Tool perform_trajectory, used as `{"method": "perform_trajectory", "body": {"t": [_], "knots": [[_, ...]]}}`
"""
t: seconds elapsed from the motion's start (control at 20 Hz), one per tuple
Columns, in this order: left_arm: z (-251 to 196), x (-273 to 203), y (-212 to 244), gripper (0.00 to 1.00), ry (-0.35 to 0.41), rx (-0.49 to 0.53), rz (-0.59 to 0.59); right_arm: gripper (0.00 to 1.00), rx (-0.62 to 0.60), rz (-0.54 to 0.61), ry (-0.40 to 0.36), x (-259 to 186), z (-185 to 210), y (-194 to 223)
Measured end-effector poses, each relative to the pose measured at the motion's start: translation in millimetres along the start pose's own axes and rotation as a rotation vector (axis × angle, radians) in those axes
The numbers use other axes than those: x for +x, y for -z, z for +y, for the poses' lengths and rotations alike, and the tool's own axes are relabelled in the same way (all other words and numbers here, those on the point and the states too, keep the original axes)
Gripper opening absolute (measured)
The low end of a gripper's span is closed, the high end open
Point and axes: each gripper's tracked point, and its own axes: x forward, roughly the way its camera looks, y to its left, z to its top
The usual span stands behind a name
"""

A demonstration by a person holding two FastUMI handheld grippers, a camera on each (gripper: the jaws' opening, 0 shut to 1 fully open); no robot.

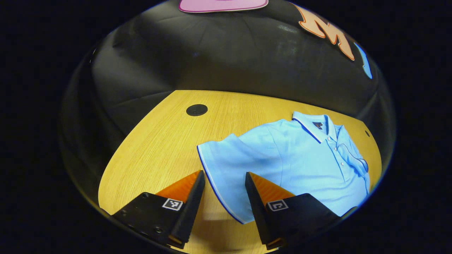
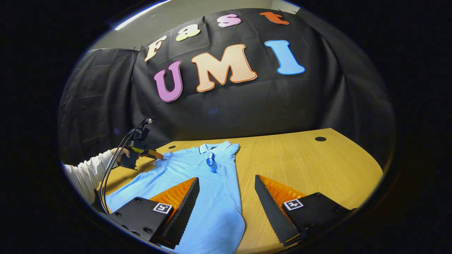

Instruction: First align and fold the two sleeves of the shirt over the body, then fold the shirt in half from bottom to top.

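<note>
A light blue polo shirt [image 1: 300,158] lies face up on the wooden table [image 1: 155,141], collar toward the far wall. One sleeve [image 1: 226,158] is spread flat toward me, its dark-trimmed cuff edge running between the fingers of my left gripper [image 1: 224,174], which is open just above it. The other sleeve [image 1: 353,155] lies folded over the chest. In the right gripper view the shirt [image 2: 197,180] stretches from collar to hem, with the folded sleeve [image 2: 211,163] on its front. My right gripper [image 2: 226,178] hangs open over the shirt's near side edge. The left gripper [image 2: 159,156] sits at the spread sleeve, held by a hand.
A person's arm in a white sleeve [image 2: 84,173] reaches in from the left with a cable [image 2: 113,162] trailing from that gripper. Black round grommets [image 1: 196,109] [image 2: 320,138] sit in the tabletop. Bare wood [image 2: 310,162] lies right of the shirt.
</note>
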Motion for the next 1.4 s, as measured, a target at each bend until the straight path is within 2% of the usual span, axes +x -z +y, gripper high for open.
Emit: {"method": "perform_trajectory", "body": {"t": [0.25,0.3,0.35,0.4,0.45,0.5,0.6,0.8,1.0,1.2,1.4], "knots": [[-2,2,-3,0.59,0.013,0.018,-0.035,0.98,0.004,0.000,-0.009,-3,3,-1],[-7,3,-2,0.51,0.031,0.025,-0.038,0.98,0.003,0.000,-0.007,-3,3,-1],[-12,3,-3,0.49,0.050,0.029,-0.050,0.98,0.004,-0.001,-0.008,-3,3,0],[-16,5,-1,0.32,0.069,0.038,-0.055,0.98,0.007,0.001,-0.011,-3,5,-1],[-18,5,-2,0.25,0.080,0.047,-0.067,0.98,0.008,0.003,-0.012,-4,5,0],[-20,6,-3,0.11,0.082,0.052,-0.068,0.98,0.009,0.005,-0.012,-3,5,1],[-20,4,-3,0.02,0.077,0.046,-0.071,0.98,0.009,0.012,-0.011,-1,4,2],[-18,-2,-2,0.00,0.027,0.024,-0.081,0.98,0.020,0.017,-0.034,1,12,3],[-32,-20,-20,0.00,0.012,0.094,-0.125,0.98,0.021,0.012,-0.033,-2,11,1],[-83,-37,-47,0.00,0.100,0.126,-0.180,0.98,0.023,0.011,-0.048,-4,16,0],[-144,-42,-54,0.00,0.185,0.177,-0.184,0.98,0.015,0.020,-0.044,-3,16,3]]}}
